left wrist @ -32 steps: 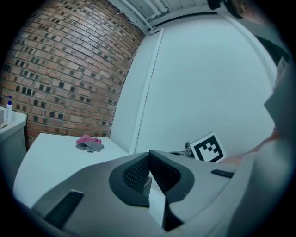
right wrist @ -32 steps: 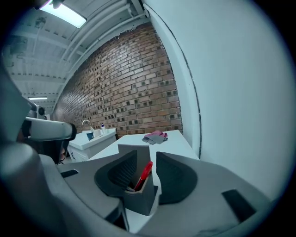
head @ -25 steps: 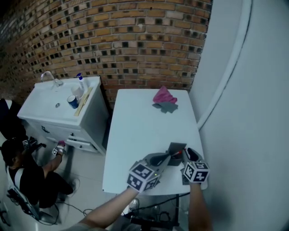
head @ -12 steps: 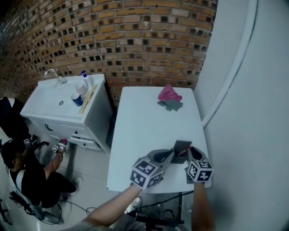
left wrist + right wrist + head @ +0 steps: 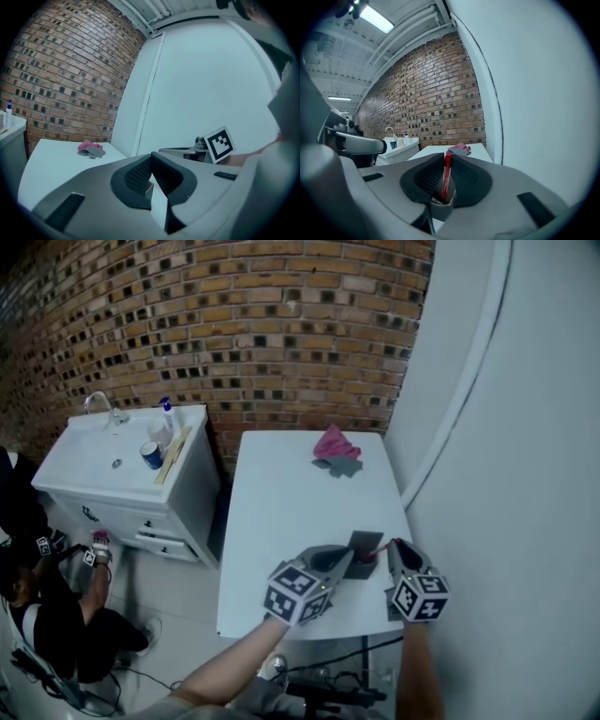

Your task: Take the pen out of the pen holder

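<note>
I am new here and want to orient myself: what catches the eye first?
The red pen, upright between the jaws of the right gripper, which have just been closing on it, at the grey pen holder on the near end of the table. Then the pink cloth at the far end.

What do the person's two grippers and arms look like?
The left gripper and the right gripper are grey plastic, with broad curved jaws and black textured pads. Each carries a white cube with black square markers. The forearms are bare; no sleeves show.
</note>
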### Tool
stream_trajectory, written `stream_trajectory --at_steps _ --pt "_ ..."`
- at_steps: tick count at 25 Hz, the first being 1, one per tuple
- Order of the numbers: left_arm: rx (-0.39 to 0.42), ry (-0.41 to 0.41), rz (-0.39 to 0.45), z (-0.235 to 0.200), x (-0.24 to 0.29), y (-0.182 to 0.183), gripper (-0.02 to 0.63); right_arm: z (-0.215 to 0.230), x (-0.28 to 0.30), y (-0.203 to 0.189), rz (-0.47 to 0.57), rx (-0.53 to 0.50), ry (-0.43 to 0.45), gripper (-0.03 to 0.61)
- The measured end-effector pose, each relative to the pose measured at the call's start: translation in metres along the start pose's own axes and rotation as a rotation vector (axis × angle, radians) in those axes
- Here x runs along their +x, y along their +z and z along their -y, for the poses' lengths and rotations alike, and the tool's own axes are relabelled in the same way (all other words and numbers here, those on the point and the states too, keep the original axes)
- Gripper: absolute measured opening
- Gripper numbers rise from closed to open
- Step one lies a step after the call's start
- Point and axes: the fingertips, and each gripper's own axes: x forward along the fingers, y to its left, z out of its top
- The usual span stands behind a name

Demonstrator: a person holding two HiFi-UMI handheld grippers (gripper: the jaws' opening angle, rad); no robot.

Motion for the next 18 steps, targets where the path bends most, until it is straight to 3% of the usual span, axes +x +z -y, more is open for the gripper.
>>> stream_trajectory --at_steps 18 --pt "0.097 -0.062 0.103 0.024 -0.034 0.068 0.000 -0.080 -0.068 0.100 0.282 -0.062 0.149 0.043"
